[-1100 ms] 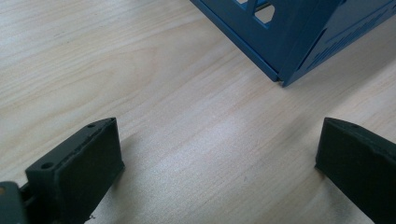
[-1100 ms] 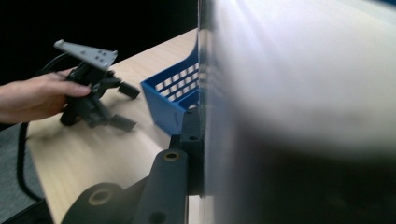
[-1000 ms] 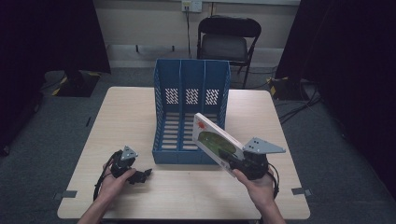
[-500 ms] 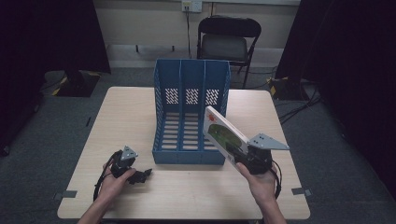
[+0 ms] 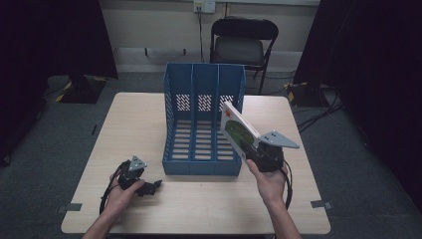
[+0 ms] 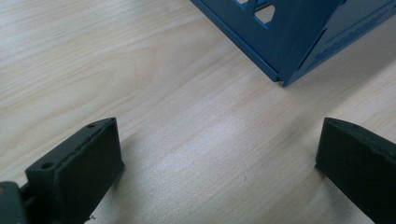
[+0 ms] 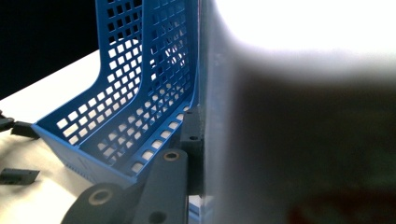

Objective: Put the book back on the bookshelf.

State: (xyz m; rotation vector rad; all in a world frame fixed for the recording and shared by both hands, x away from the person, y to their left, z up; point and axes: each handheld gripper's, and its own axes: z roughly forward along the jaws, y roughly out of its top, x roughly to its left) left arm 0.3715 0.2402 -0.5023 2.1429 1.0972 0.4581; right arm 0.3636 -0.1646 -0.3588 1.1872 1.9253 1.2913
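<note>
Blue plastic makes up the file rack (image 5: 203, 122), which is stood at the middle of the pale wooden table (image 5: 134, 114) with its three slots open toward six o'clock. A thin book (image 5: 239, 130) with a white and green cover is held up off the table at about four o'clock from the rack's centre, just beside the rack's right wall. It is tilted, with its upper corner leaning toward eleven o'clock over the right slot and its lower end pinched in the right gripper (image 5: 255, 149). Whether the book is touching the rack cannot be told. In the right gripper view the book (image 7: 299, 93) is seen as a blurred slab pressed against one black jaw, and the perforated wall of the rack (image 7: 140, 84) is seen just to its left. The right gripper is gripped by the person's right hand (image 5: 268, 181), which is raised at about five o'clock from the rack.

At about seven o'clock from the rack the left gripper (image 5: 149, 186) is rested low on the table in the person's left hand (image 5: 124, 191), well apart from the book. Its jaws are spread wide with nothing between them; bare wood is seen in the gap in the left gripper view, with a near corner of the rack (image 6: 289, 42) at one o'clock. A dark folding chair (image 5: 241, 47) is stood beyond the table at twelve o'clock.
</note>
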